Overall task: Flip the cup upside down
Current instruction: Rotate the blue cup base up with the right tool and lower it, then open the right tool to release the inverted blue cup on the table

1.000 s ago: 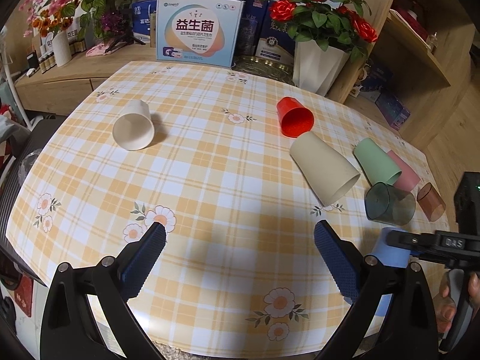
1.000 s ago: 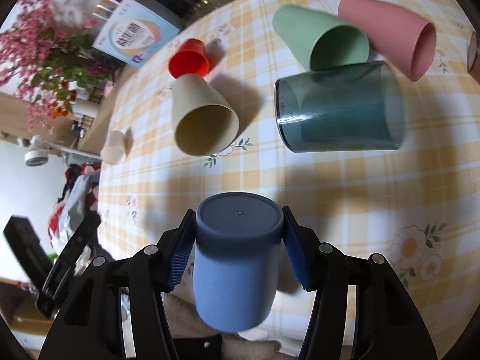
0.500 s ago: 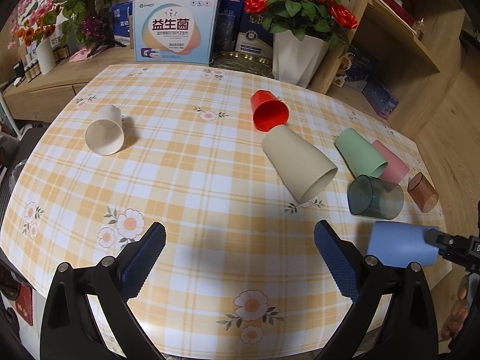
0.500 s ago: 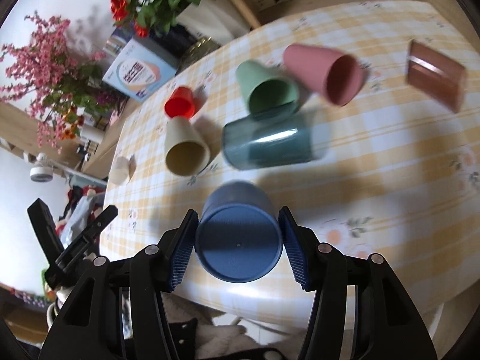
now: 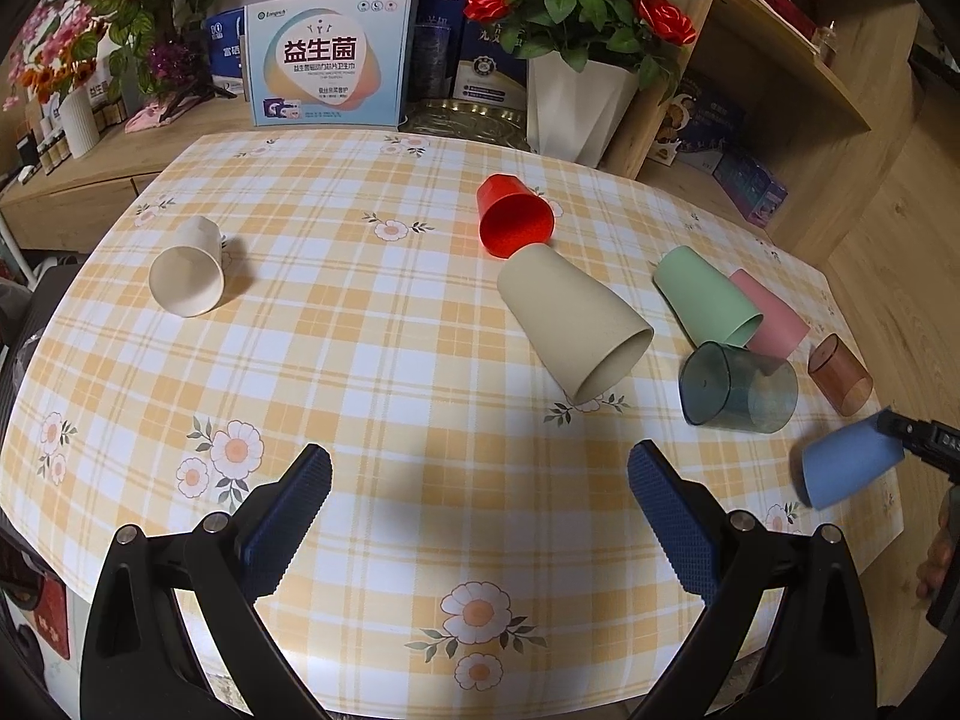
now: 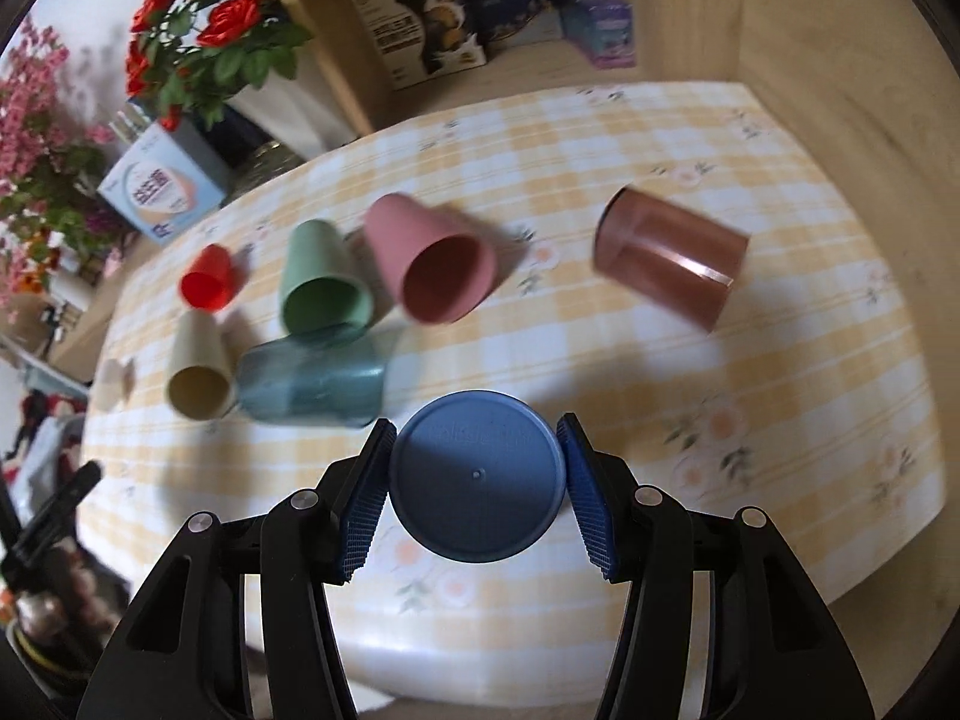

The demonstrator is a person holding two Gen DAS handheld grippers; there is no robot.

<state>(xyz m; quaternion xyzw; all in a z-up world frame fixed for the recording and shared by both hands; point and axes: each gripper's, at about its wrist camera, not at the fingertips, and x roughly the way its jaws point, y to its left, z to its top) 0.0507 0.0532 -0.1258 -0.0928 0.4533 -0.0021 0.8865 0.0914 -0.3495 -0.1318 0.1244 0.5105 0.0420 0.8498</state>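
My right gripper (image 6: 477,483) is shut on a blue cup (image 6: 477,483) and holds it in the air over the table's near right edge, its flat base facing the camera. In the left wrist view the blue cup (image 5: 849,465) hangs tilted at the far right, held by the right gripper's fingers (image 5: 915,433). My left gripper (image 5: 479,507) is open and empty above the table's front middle.
Several cups lie on their sides on the checked tablecloth (image 5: 360,360): white (image 5: 187,276), red (image 5: 513,222), beige (image 5: 573,327), green (image 5: 705,297), pink (image 5: 771,315), dark teal (image 5: 738,387), brown (image 5: 839,373). A white vase of roses (image 5: 579,102) and boxes stand behind.
My right gripper has turned the blue cup and moved right, so its base now faces the camera. The left gripper has risen and pulled back slightly, still open.
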